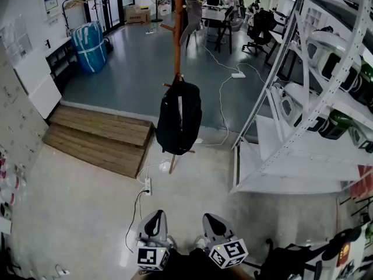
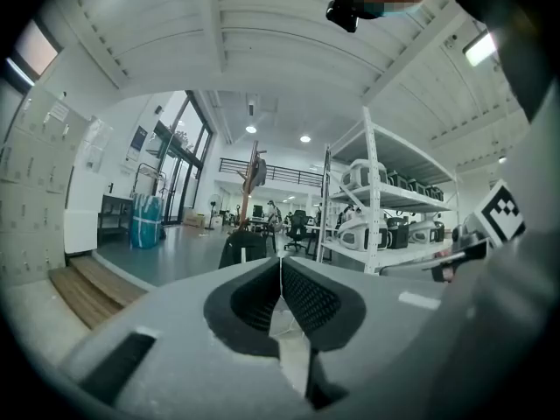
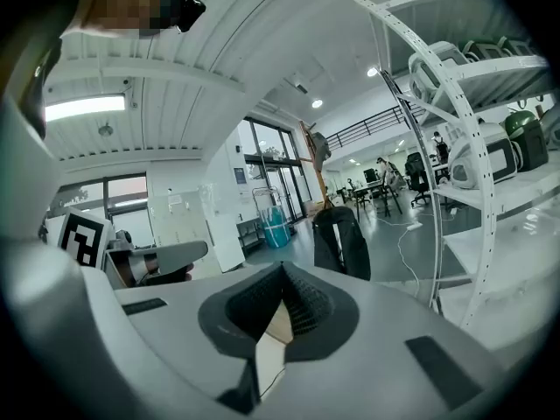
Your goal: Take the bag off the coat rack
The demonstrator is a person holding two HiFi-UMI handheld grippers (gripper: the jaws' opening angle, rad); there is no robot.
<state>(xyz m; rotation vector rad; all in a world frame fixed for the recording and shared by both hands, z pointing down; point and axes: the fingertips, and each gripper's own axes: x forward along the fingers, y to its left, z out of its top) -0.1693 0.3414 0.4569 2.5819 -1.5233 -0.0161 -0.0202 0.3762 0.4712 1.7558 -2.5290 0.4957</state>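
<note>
- Head view: the left gripper (image 1: 155, 214) and the right gripper (image 1: 211, 218) sit side by side at 6 o'clock in the picture, both with their fingers together and holding nothing.
- The black bag (image 1: 179, 118) hangs on the wooden coat rack (image 1: 178, 28) at 12 o'clock from the grippers, well apart from both. It hangs low on the pole, just above the rack's feet.
- A wooden step (image 1: 99, 137) lies at 9 o'clock from the bag and white shelving (image 1: 291, 98) stands at 3 o'clock. A white power strip (image 1: 147, 185) lies on the floor at 7 o'clock from the bag.
- Left gripper view: the dark pads (image 2: 306, 300) meet in a thin line with nothing between them. The bag (image 2: 242, 248) shows just above the jaws at 11 o'clock, far off, with the rack's pole (image 2: 254, 178) rising above it.
- Right gripper view: the pads (image 3: 302, 309) are likewise pressed together and empty. The bag (image 3: 343, 243) hangs at 1 o'clock from the jaws, beyond them, untouched.
</note>
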